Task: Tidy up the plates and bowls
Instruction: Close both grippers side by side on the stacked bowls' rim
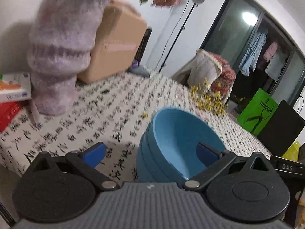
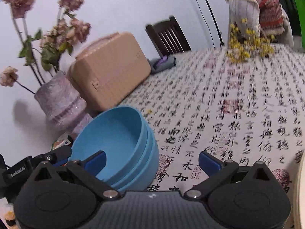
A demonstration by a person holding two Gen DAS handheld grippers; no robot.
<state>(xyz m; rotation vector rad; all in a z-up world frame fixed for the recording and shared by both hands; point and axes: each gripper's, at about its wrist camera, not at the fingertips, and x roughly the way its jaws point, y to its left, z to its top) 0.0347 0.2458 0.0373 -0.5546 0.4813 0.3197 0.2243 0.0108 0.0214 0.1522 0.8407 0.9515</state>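
A stack of blue bowls (image 1: 177, 145) stands on the calligraphy tablecloth (image 1: 99, 120), nested one inside another. My left gripper (image 1: 150, 153) is open, its right finger over the top bowl's inside and its left finger off to the side above the cloth. In the right wrist view the same stack of blue bowls (image 2: 124, 143) sits at lower left. My right gripper (image 2: 151, 162) is open too, its left finger reaching over the bowl's rim and its right finger above the cloth. Neither gripper holds anything.
A lilac vase (image 1: 59, 57) with dried flowers (image 2: 57, 32) and a tan case (image 2: 108, 70) stand at the table's back. Boxes (image 1: 13, 93) lie at far left. Yellow blossoms (image 2: 246, 43) and a wrapped bundle (image 1: 209, 70) sit at the far end. A dark chair (image 2: 167, 36) stands behind.
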